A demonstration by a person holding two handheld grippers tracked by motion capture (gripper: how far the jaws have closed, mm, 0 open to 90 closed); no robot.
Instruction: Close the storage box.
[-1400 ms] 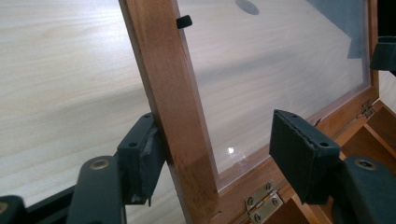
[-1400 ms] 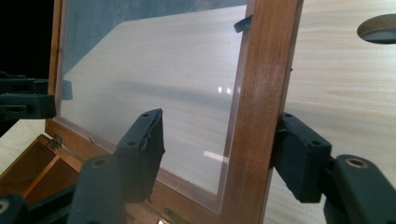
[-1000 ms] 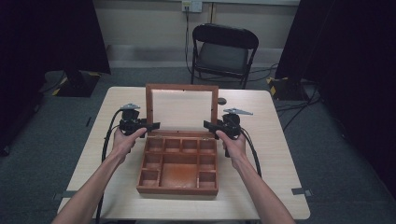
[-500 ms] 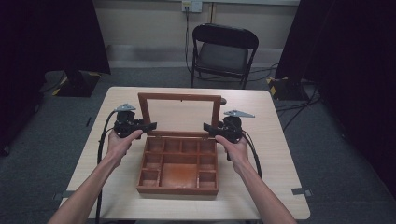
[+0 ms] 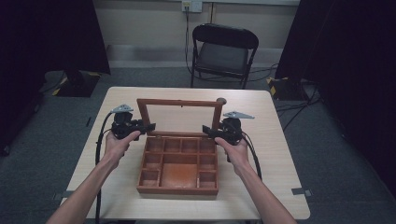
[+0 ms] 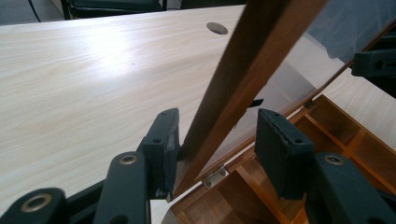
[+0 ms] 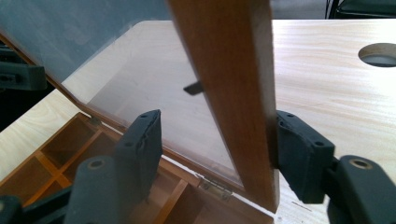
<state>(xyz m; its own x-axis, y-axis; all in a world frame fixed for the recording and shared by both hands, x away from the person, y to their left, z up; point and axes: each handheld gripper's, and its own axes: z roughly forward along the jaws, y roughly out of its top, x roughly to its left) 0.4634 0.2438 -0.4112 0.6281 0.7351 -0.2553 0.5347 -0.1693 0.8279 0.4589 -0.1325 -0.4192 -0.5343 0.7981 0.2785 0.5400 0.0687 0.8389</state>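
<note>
Left claw (image 5: 151, 127) and just-opening right claw (image 5: 206, 129) loosely straddle 1 lid (image 5: 180, 101), seemingly unclamped.

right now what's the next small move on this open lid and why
Probably clamp the rails of the glass-paned wooden lid before swinging it. It stands open over the brown wooden compartment box, and in the left gripper and right gripper the rail touches one pad, not both. The right gripper's jaws have just been opening.
</note>
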